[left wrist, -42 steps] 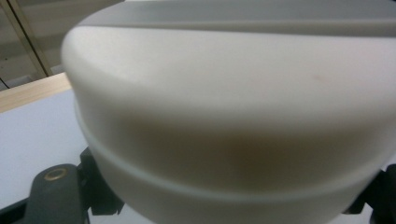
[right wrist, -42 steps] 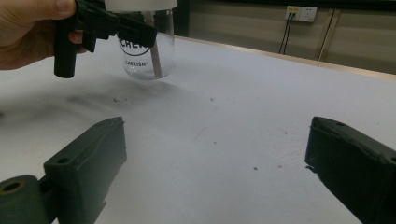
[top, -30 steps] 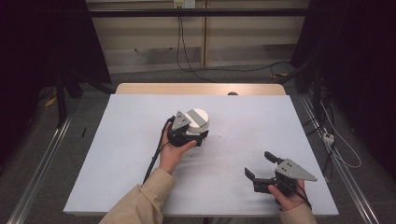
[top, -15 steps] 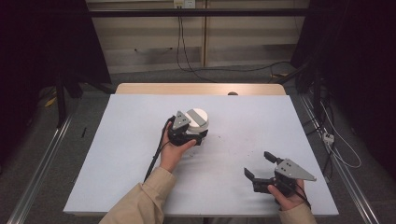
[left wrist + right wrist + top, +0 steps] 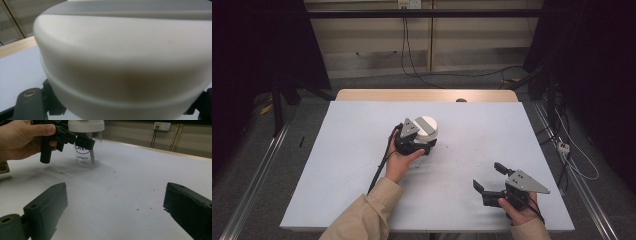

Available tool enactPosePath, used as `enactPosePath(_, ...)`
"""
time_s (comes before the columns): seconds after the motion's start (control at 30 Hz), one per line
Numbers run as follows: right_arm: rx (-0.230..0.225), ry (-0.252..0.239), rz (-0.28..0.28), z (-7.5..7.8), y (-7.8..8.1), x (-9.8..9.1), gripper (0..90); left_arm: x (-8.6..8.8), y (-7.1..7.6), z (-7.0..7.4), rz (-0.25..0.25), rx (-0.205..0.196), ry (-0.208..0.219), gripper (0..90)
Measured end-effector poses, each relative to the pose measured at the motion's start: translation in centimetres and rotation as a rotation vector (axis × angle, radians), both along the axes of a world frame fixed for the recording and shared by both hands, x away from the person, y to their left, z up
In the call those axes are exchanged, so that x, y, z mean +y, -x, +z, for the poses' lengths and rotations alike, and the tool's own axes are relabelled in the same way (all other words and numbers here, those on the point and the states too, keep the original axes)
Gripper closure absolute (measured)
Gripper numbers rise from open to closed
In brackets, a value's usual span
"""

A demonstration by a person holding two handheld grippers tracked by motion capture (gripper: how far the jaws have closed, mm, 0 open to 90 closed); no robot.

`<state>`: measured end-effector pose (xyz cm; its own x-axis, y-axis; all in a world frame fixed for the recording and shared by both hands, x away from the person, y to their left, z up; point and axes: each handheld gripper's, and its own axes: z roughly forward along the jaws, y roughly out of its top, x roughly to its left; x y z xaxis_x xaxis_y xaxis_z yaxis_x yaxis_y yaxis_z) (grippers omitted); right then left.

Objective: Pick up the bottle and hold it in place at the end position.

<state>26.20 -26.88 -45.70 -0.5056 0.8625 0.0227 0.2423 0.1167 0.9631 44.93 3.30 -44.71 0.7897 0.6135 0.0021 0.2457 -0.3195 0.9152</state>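
The left claw (image 5: 421, 145) grips the jar (image 5: 86, 147) by its white lid (image 5: 427, 127); the right claw (image 5: 490, 179) gapes empty over the bench (image 5: 342, 165).

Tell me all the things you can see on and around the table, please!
Jar: one, clear body with black print, standing mid-table.
Lid: one, white, on top of the jar, with the left gripper's jaws on either side of it.
Table: one, white top with a tan wooden edge at the far side.
Wall socket: one, white, on the far wall with black plugs in it.
Cables: several, black and white, on the floor right of the table.
Left gripper: one, black with a grey plate, at the lid.
Right gripper: one, black with a grey plate, open, near the table's front right.
Hands: two, tan sleeves, each holding a gripper.
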Motion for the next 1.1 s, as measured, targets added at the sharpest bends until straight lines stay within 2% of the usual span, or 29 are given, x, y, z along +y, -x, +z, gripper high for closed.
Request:
enactPosePath(0.2,0.001,-0.002,-0.002,0.0,0.0,-0.1,4.9,-0.2,0.0,-0.4,-0.003,0.009,-0.005,18.5)
enactPosePath(0.4,0.003,-0.003,0.002,-0.1,0.0,-0.1,4.9,-0.1,0.0,-0.5,-0.009,-0.002,-0.016,18.5)
enactPosePath(0.5,0.005,-0.002,0.006,-0.1,-0.1,0.0,4.9,-0.1,0.2,-0.6,-0.010,-0.016,-0.008,18.5)
enactPosePath(0.6,0.009,0.001,0.009,-0.1,-0.2,0.2,4.8,0.3,0.2,-1.0,-0.012,-0.010,0.033,18.5)
enactPosePath(0.67,0.008,0.003,0.017,-0.1,-0.3,0.3,4.9,0.3,0.4,-1.1,-0.017,-0.022,0.033,18.5)
enactPosePath(0.77,0.013,0.005,0.029,-0.1,-0.6,0.6,4.9,0.2,0.6,-1.0,-0.013,-0.040,0.009,18.5)
enactPosePath(1.1,0.044,0.014,0.049,0.1,-2.0,1.7,5.1,0.2,0.5,-1.2,0.006,-0.022,0.032,18.5)
